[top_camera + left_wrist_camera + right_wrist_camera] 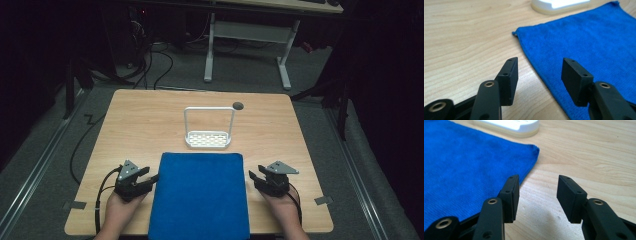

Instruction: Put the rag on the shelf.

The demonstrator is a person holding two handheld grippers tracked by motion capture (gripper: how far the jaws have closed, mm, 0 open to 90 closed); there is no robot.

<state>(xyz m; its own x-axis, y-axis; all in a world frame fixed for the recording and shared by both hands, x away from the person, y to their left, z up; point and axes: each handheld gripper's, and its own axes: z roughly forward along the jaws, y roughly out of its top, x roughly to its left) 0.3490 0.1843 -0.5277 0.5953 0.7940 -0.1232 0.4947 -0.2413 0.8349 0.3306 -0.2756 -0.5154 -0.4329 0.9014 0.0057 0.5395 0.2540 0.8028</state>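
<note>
Blue cloth (200,195), flat fuzzy rectangle at the near table edge, between left gripper (150,178) and right gripper (254,178), both with blocky black jaws spread and empty, white slotted rack (208,138) just beyond, pale woodgrain table (135,125).

This looks like a lab or recording room rather than a home. A small wooden counter (150,115) stands alone on grey carpet (320,135), lit from above while the surroundings fall into darkness. Far beyond the left hand-held gripper (151,179), bundles of black cables (150,60) trail across the floor near dark equipment. Well ahead of the right hand-held gripper (252,176), the white metal legs of a desk (285,65) rise from the carpet. Metal rails (30,175) run along the floor on both sides, and tape tabs (74,204) mark the counter's near corners.
</note>
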